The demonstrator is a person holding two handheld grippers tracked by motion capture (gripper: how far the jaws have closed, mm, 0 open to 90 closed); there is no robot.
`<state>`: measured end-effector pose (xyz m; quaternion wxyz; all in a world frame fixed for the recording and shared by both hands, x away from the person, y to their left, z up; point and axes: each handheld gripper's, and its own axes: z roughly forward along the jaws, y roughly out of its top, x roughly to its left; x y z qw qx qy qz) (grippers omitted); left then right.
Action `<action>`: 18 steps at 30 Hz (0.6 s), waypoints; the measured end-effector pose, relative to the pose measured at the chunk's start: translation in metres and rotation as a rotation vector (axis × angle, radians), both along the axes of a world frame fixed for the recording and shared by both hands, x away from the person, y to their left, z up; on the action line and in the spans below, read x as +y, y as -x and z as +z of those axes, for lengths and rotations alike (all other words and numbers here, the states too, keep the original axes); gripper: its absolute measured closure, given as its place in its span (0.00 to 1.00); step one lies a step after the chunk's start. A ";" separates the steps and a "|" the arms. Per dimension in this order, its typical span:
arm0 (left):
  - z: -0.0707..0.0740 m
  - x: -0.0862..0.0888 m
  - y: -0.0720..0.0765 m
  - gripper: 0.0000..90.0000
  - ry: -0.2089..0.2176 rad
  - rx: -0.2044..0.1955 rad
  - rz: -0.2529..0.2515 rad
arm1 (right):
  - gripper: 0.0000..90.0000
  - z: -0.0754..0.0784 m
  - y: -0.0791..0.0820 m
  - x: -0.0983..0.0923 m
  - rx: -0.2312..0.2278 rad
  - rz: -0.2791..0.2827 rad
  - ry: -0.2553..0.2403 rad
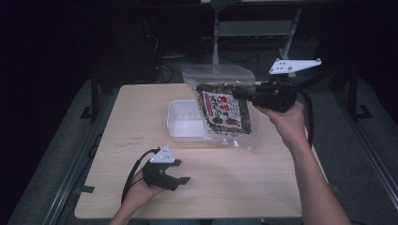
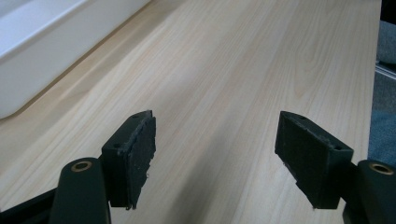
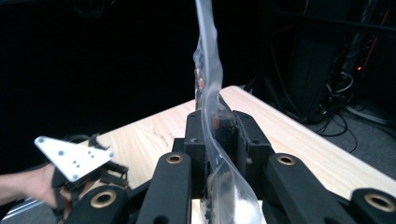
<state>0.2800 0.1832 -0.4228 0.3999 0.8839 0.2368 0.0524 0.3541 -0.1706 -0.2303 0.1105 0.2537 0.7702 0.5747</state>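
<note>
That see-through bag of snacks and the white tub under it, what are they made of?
The clear zip-top snack bag, pinched in the right tongs, looks like thin glossy plastic film: it crinkles and shows its contents. The white rectangular tub seems smooth, rigid plastic, judging by its rounded moulded rim.

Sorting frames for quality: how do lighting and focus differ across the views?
High view: table lit, surroundings nearly black, bag sharp. Left gripper view: bright, even light on the wood, fingers slightly soft. Right gripper view: black backdrop, glare on the clear bag edge.

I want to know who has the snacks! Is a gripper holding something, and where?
The right gripper pinches the clear snack bag by its side edge. The left gripper is open, holding nothing.
</note>
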 end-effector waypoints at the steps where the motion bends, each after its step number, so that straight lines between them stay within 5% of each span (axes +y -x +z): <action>1: 0.000 0.000 0.000 0.31 0.000 0.000 0.000 | 0.85 0.000 0.000 0.000 0.000 0.000 0.000; 18: -0.005 0.018 -0.001 0.29 0.016 0.013 0.033 | 0.85 0.005 -0.025 0.044 -0.067 -0.089 -0.045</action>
